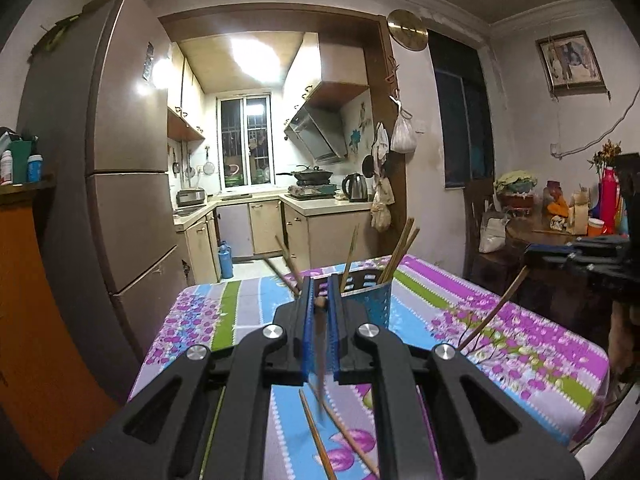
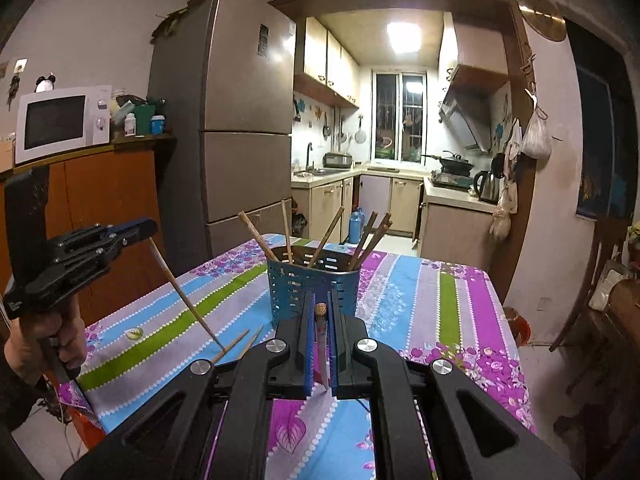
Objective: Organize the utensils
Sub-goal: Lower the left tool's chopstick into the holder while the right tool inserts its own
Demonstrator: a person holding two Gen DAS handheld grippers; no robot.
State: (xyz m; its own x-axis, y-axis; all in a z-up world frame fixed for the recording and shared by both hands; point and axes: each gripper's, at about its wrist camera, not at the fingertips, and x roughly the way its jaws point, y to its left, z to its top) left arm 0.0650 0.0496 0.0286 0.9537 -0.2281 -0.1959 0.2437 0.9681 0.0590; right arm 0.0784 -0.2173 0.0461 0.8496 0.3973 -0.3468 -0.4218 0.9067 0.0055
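A blue perforated utensil holder [image 1: 370,300] [image 2: 312,286] stands on the flowered tablecloth [image 1: 520,344] [image 2: 420,300] with several wooden chopsticks upright in it. My left gripper [image 1: 320,285] [image 2: 152,227] is shut on one chopstick [image 1: 320,344] [image 2: 184,292] that hangs down toward the table, in front of the holder. My right gripper [image 2: 320,300] [image 1: 530,256] is shut on another chopstick [image 2: 321,344] [image 1: 492,312], also short of the holder and raised above the cloth. Two loose chopsticks [image 2: 236,344] [image 1: 316,436] lie on the cloth near me.
A tall fridge [image 2: 240,120] and an orange cabinet [image 2: 104,208] with a microwave [image 2: 60,120] stand to the left. A cluttered dark side table [image 1: 560,236] is on the right. Behind the table opens the kitchen doorway. A hand [image 2: 44,344] holds the left gripper's handle.
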